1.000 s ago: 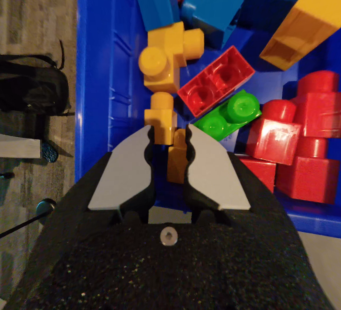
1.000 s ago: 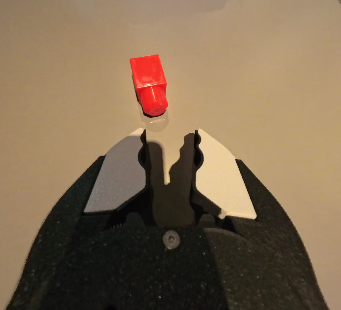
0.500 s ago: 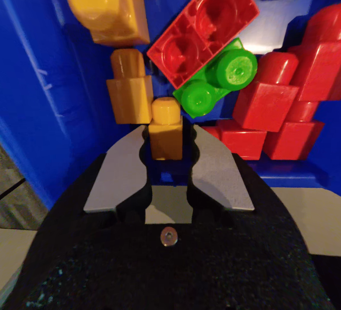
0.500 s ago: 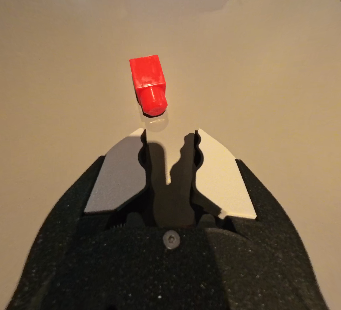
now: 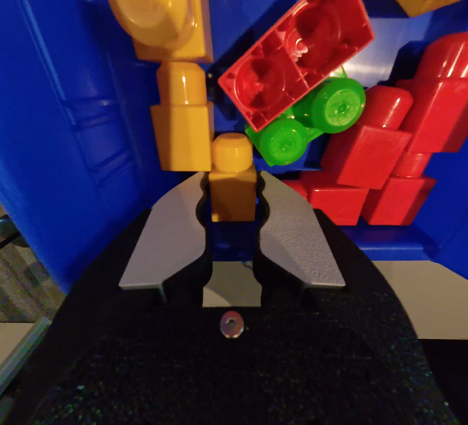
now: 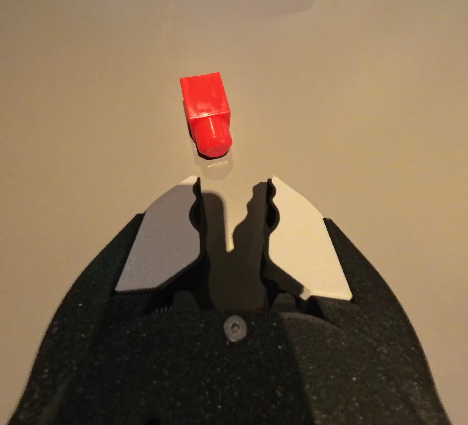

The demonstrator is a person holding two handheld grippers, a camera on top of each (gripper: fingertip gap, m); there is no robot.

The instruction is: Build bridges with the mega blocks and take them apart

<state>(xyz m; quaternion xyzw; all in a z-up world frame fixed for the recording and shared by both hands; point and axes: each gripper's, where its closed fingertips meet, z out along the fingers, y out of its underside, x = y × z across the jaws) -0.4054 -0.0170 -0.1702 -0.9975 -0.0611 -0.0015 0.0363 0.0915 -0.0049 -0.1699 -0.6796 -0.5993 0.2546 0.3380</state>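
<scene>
The left gripper [image 5: 231, 186] is clamped on a small yellow one-stud plastic block [image 5: 231, 185] inside the blue plastic bin [image 5: 63, 109], gripping its flat sides, probably to lift it clear of neighbouring blocks. Only the right wrist view shows the right gripper [image 6: 234, 180], fingers apart and empty, near a red one-stud block [image 6: 206, 116] lying on the beige bench [image 6: 354, 83].

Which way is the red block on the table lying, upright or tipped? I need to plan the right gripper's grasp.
Tipped. The red block lies on its side on the table, its single stud pointing toward the open right gripper.
</scene>
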